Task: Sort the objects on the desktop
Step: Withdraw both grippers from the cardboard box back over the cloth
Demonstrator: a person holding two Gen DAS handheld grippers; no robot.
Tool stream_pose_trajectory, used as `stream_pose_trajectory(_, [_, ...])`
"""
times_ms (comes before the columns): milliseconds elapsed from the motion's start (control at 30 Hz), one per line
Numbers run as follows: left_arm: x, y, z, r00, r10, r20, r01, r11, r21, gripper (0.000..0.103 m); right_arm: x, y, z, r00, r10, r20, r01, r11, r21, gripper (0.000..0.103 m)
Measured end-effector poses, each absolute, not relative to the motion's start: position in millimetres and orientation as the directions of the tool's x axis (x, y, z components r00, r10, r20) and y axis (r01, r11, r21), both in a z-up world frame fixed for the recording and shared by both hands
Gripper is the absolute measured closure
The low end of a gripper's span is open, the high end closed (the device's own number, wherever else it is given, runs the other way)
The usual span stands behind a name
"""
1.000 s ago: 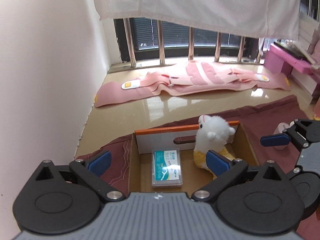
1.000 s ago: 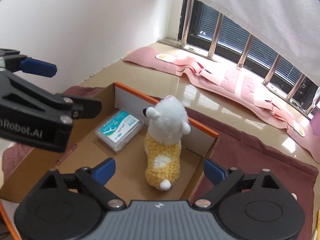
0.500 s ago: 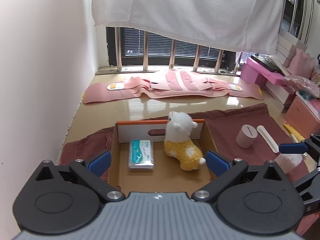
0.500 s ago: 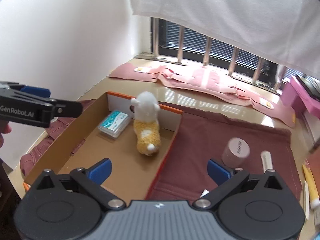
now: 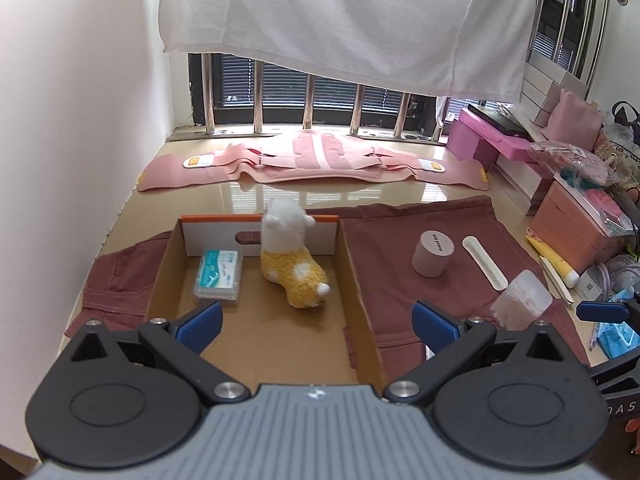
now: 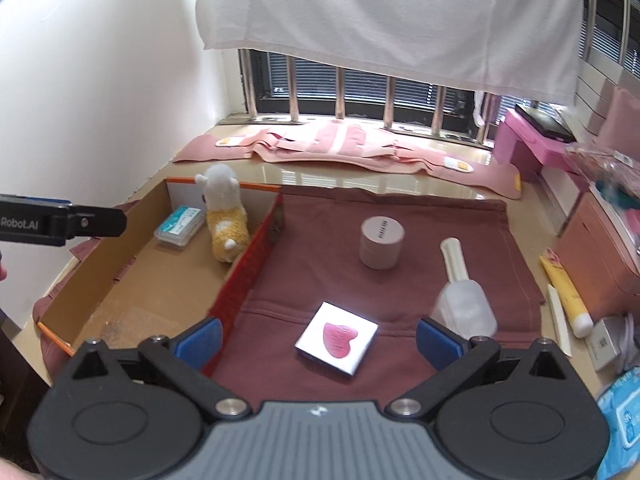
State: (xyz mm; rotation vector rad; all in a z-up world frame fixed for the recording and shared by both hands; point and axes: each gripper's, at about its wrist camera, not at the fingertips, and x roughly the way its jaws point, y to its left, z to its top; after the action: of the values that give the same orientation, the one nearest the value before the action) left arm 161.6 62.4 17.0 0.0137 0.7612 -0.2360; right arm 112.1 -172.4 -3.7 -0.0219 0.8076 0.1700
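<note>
Both grippers, left gripper (image 5: 316,326) and right gripper (image 6: 318,336), are held spread wide, nothing pinched (plush alpaca (image 5: 292,258) is parked in the cardboard box (image 5: 256,344)).

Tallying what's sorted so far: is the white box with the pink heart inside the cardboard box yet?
No, the white box lies on the maroon cloth, outside the cardboard box.

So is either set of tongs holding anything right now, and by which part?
Nothing is held: the left tongs and right tongs are both open and empty.
</note>
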Motion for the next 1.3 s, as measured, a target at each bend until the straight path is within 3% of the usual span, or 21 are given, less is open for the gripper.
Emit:
stream_pose_trajectory(533, [136.7, -35.6, 8.6, 0.686, -0.174, -0.707, 0.2, 0.979, -0.046, 0.0, 96.5, -262.9, -16.8, 0.631, 0.163, -0.758, -0.185, 0.981, 0.058, 0.0])
stream_pose_trajectory(1300, [130.5, -104.5, -12.3, 0.659, -0.153, -0.736, 0.226, 0.974, 0.0, 0.0, 102.5, -307.8, -40.0, 0.59, 0.21, -0.78, -0.296, 0.955, 0.033, 0.0])
